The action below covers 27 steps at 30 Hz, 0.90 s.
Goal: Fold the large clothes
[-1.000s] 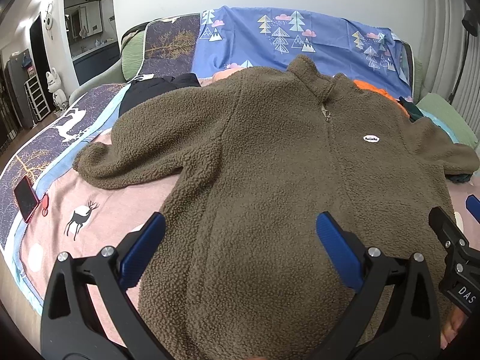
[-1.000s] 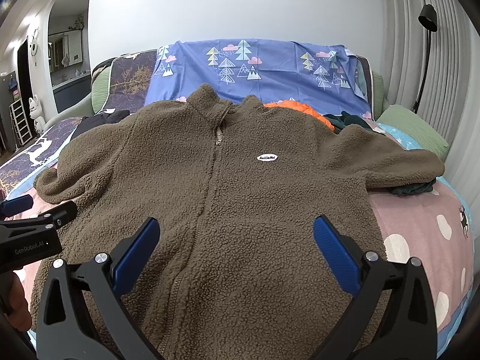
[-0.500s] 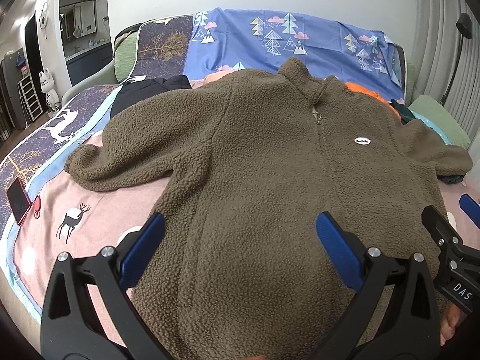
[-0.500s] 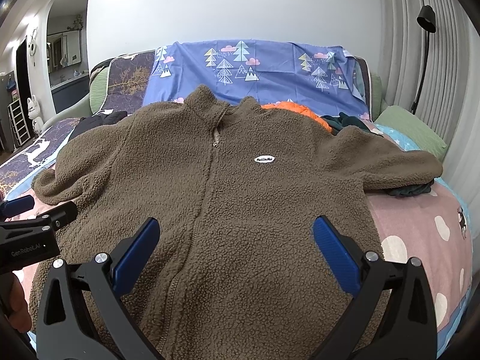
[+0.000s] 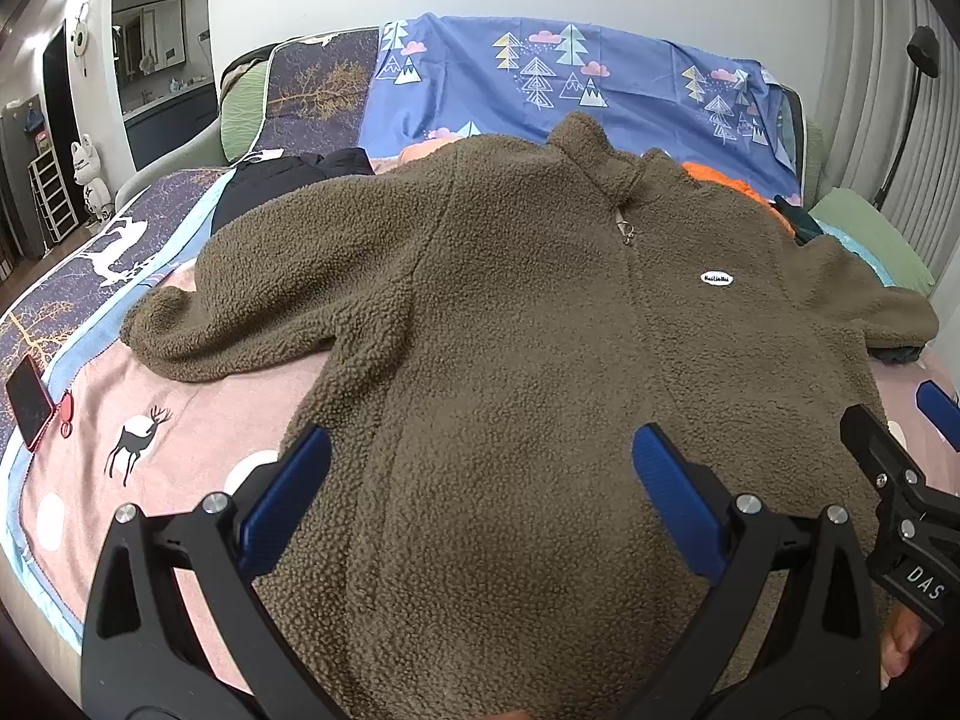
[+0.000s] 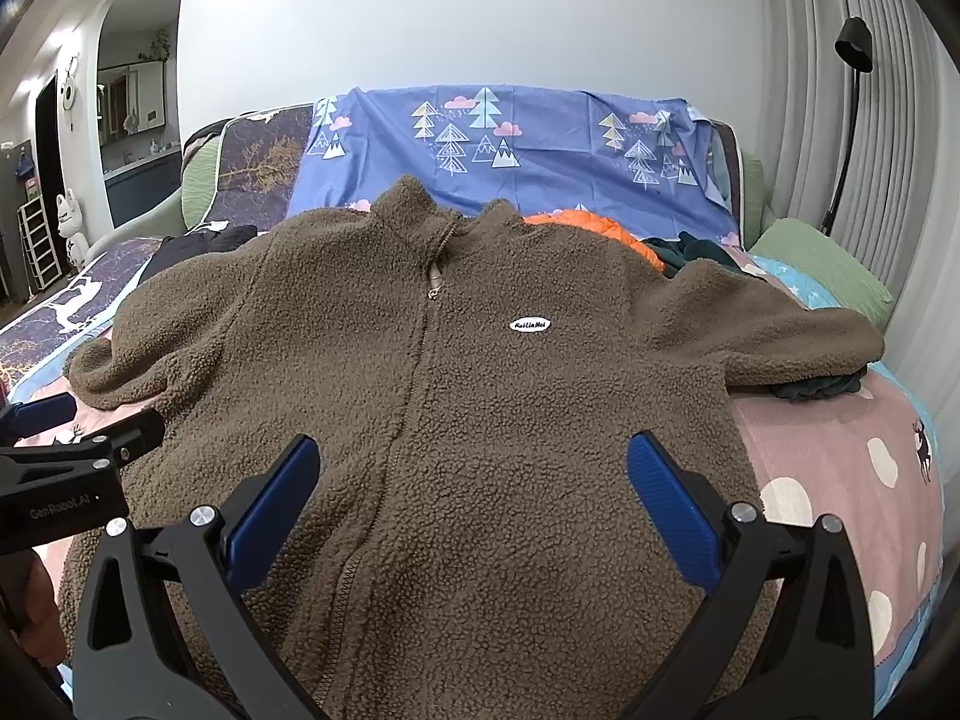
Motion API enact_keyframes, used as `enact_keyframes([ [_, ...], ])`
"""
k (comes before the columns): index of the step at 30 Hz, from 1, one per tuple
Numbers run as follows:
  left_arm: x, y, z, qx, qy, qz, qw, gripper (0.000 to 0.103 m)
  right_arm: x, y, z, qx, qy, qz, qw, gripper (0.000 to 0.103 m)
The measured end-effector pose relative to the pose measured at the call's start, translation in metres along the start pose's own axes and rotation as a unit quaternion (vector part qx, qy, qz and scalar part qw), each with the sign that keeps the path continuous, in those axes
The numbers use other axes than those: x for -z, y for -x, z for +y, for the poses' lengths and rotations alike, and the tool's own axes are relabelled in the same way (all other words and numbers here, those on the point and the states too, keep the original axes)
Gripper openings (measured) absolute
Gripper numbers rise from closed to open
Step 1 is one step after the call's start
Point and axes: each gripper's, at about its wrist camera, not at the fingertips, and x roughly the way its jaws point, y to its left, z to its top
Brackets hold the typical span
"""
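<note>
A large brown fleece jacket lies spread front-up on the bed, zipped, with a white oval label on the chest; it also shows in the right wrist view. Both sleeves stretch out to the sides. My left gripper is open and empty above the jacket's lower left part. My right gripper is open and empty above the lower middle, near the zipper. Each gripper shows at the edge of the other's view.
The bed has a pink deer-print sheet and a blue tree-print cover at the head. A phone lies at the left edge. Black clothes, an orange garment and dark green clothes lie around the jacket. A floor lamp stands on the right.
Both views have shifted slightly; the jacket sits a little lower and more to the left in the left wrist view. Both grippers stay open and the jacket has not moved.
</note>
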Motion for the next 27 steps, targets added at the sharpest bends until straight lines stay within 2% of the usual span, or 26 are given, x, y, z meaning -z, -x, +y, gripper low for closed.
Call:
enact_keyframes([
  [5, 0.000, -0.001, 0.003, 0.014, 0.007, 0.000, 0.9999, 0.101, -0.002, 0.001, -0.002, 0.007, -0.003, -0.003, 1.000, 0.102],
  [12, 0.002, -0.002, -0.002, 0.013, 0.000, -0.005, 0.9999, 0.101, -0.001, -0.005, -0.006, 0.002, -0.013, 0.013, 1.000, 0.102],
  [18, 0.005, -0.003, -0.004, 0.015, -0.001, -0.039, 0.9991, 0.101, 0.000, -0.001, -0.008, 0.005, -0.010, 0.000, 1.000, 0.101],
  [20, 0.005, -0.007, -0.003, 0.014, -0.004, -0.036, 0.9993, 0.101, -0.001, -0.001, -0.008, 0.006, -0.009, 0.001, 1.000, 0.099],
  [21, 0.005, -0.009, -0.003, 0.018, -0.006, -0.032, 0.9993, 0.101, 0.000, -0.002, -0.007, 0.006, -0.009, 0.002, 1.000, 0.099],
  [24, 0.003, -0.025, 0.009, 0.070, 0.008, -0.010, 0.9975, 0.101, 0.000, -0.004, -0.007, 0.002, -0.008, 0.006, 1.000, 0.098],
  [25, 0.003, -0.029, 0.016, 0.083, 0.018, -0.004, 0.9964, 0.095, 0.001, -0.005, -0.007, 0.002, -0.007, 0.006, 1.000, 0.098],
  [26, 0.002, -0.035, 0.026, 0.096, 0.030, 0.002, 0.9949, 0.080, 0.001, -0.006, -0.006, 0.001, -0.004, 0.006, 1.000, 0.098],
  [27, 0.001, -0.040, 0.034, 0.104, 0.038, 0.006, 0.9938, 0.070, 0.001, -0.007, -0.006, 0.001, -0.002, 0.006, 1.000, 0.098],
])
